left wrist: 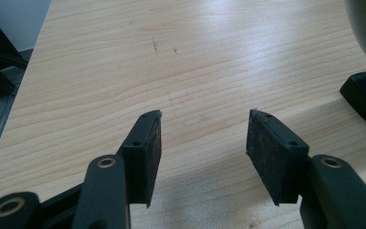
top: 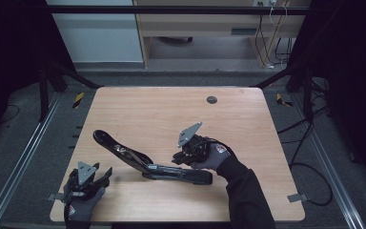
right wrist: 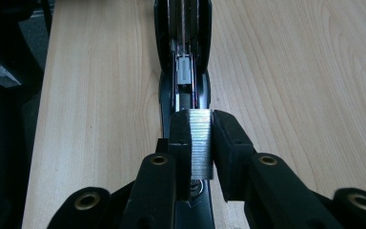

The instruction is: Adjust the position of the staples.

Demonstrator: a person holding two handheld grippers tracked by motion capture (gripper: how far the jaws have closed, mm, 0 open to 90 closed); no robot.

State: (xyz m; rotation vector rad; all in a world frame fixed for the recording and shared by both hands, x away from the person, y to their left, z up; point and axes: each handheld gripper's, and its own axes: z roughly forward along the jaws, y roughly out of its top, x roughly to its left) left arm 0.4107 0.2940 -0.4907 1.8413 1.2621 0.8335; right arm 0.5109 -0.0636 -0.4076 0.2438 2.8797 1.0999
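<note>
Near the front edge of the bench (top: pixel 124 102), a little right of its middle, one black stapler (top: pixel 147 164) lies swung open, its lid raised and pointing toward the left edge while its base rests flat on the wood. In the right gripper view its open channel shows a small grey metal slider. One block of staples (right wrist: pixel 201 143), silvery and finely ribbed, stands just above that channel, pinched between the jaws of the right gripper (right wrist: pixel 201 138). The gloved right hand (top: pixel 214 155) carries that gripper over the stapler's hinge end. The left gripper (left wrist: pixel 204 143) rests at the front left corner, jaws spread over bare wood, well apart from the stapler.
</note>
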